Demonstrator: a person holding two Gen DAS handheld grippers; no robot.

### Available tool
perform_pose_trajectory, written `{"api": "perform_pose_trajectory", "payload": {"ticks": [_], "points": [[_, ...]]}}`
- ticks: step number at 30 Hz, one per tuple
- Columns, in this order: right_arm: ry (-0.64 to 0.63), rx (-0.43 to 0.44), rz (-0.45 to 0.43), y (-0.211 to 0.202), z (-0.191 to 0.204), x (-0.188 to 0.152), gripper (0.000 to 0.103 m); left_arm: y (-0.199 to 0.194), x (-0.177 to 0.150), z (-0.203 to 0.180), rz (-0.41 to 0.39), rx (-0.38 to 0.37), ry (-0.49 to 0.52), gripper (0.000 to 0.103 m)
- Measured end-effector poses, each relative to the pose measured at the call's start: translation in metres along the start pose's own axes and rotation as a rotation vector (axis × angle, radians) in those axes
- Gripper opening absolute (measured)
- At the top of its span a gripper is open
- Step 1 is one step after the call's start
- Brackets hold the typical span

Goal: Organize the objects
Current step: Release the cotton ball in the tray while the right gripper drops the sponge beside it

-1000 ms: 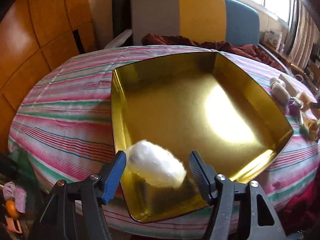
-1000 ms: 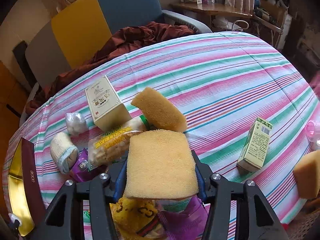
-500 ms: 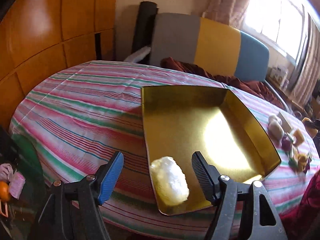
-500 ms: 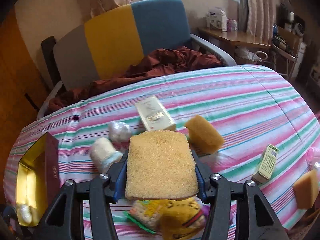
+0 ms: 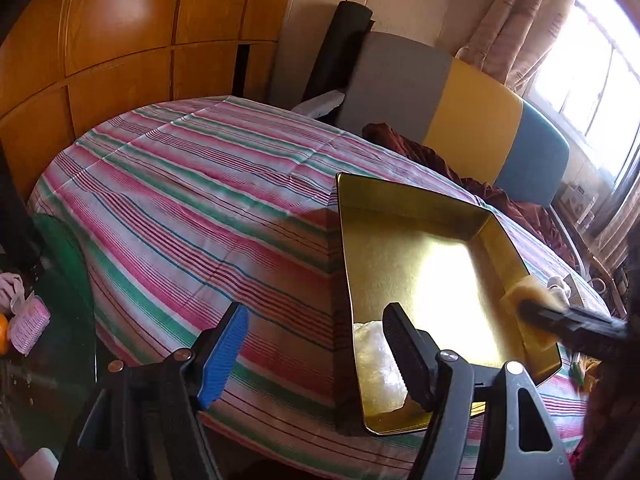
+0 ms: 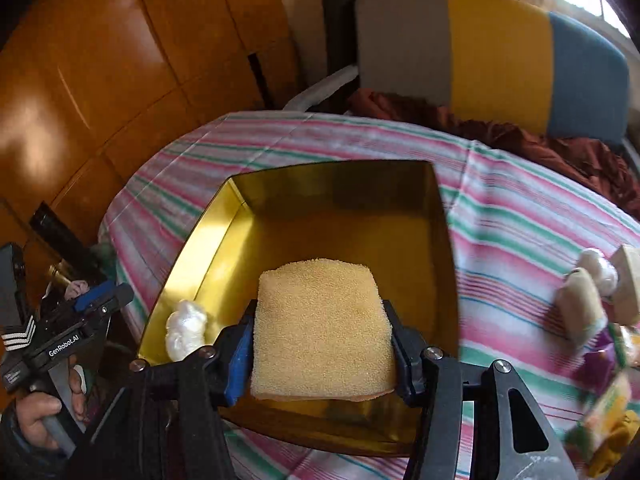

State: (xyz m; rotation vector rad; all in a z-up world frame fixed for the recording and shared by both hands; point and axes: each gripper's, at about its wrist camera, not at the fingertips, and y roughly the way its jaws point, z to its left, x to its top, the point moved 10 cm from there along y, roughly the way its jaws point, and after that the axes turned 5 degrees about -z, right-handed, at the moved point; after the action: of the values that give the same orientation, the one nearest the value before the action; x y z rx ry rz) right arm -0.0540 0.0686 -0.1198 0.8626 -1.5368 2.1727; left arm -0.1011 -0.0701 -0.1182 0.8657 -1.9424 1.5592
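A gold tray (image 6: pixel 240 216) sits on the striped tablecloth. A white wad (image 6: pixel 186 330) lies in its near left corner, also visible in the left wrist view as the wad (image 5: pixel 378 364) in the tray (image 5: pixel 400 264). My right gripper (image 6: pixel 320 340) holds a flat yellow sponge (image 6: pixel 320 320) above the tray's near half. Its pads touch both sides of the sponge while the jaws are opening. My left gripper (image 5: pixel 316 328) is open and holds nothing, over the cloth at the tray's left edge. The sponge (image 5: pixel 524 292) shows blurred at the tray's right rim.
Right of the tray lie a cloth roll (image 6: pixel 580 304), a white wad (image 6: pixel 598 266), a small box (image 6: pixel 628 280) and snack packets (image 6: pixel 604 420). A grey, yellow and blue chair (image 6: pixel 496 52) stands behind the table. A person's hand (image 6: pixel 36 412) holds the left gripper (image 6: pixel 100 296).
The white wad dropped from my left jaws into the tray, and that gripper drew back to the left. My right gripper swung the sponge from the pile over to the tray.
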Motion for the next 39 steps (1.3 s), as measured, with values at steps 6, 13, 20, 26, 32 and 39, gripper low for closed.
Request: {"api": "perform_pose_trajectory", "payload": {"ticks": [6, 13, 20, 26, 32, 39], "points": [[0.001, 0.121, 0.102, 0.048, 0.046, -0.029, 0.071, 0.004, -0.006, 0.0, 0.026, -0.017, -0.013, 0.071], [-0.012, 0.161, 0.084, 0.034, 0.053, -0.039, 0.094, -0.002, -0.004, -0.009, 0.002, -0.01, 0.028, 0.071], [-0.005, 0.079, 0.003, -0.004, 0.021, -0.021, 0.102, -0.015, 0.0, -0.037, -0.042, -0.009, 0.126, 0.071], [0.012, -0.004, -0.053, -0.035, -0.017, -0.016, 0.103, -0.024, -0.003, -0.072, -0.064, -0.03, 0.236, 0.071], [0.044, -0.09, -0.077, -0.061, -0.063, -0.02, 0.103, -0.027, -0.011, -0.11, -0.054, -0.088, 0.313, 0.071], [0.12, -0.23, -0.118, -0.106, -0.141, -0.022, 0.103, -0.028, -0.024, -0.153, -0.029, -0.163, 0.39, 0.071]]}}
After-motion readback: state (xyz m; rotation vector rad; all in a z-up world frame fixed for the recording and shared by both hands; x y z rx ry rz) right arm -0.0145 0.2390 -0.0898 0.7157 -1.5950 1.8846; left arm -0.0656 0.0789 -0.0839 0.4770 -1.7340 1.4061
